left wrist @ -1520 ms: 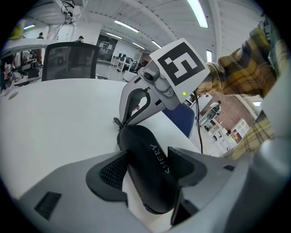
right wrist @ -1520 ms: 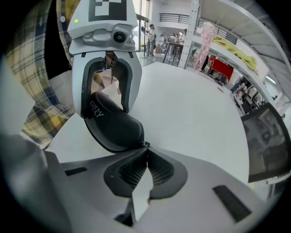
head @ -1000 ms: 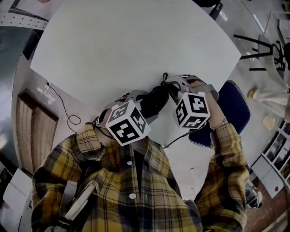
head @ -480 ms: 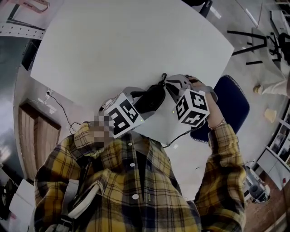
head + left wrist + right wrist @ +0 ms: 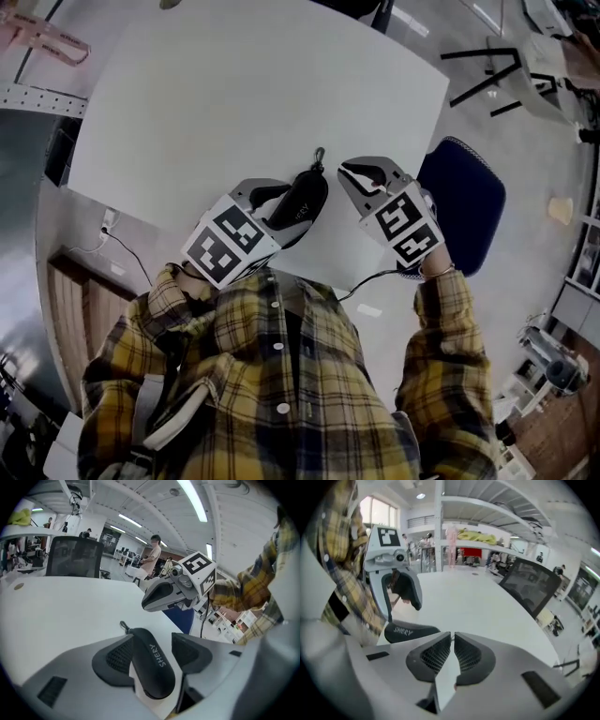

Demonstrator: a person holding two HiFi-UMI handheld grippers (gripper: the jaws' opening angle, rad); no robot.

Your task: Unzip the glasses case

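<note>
The left tongs (image 5: 151, 641) grip the black glasses case (image 5: 302, 200) across its width, pads against its sides, and hold it over the near edge of the white table (image 5: 234, 84). A small pull loop (image 5: 320, 155) hangs off the case's far end, pointing away from the person (the lettering SHERY runs along the top). Just to the right and clear of the case, the right tongs (image 5: 453, 641) stand at a narrow gap with nothing between them, their jaws having just been opening a little. A blue chair (image 5: 466, 202) sits by the table's right edge.
</note>
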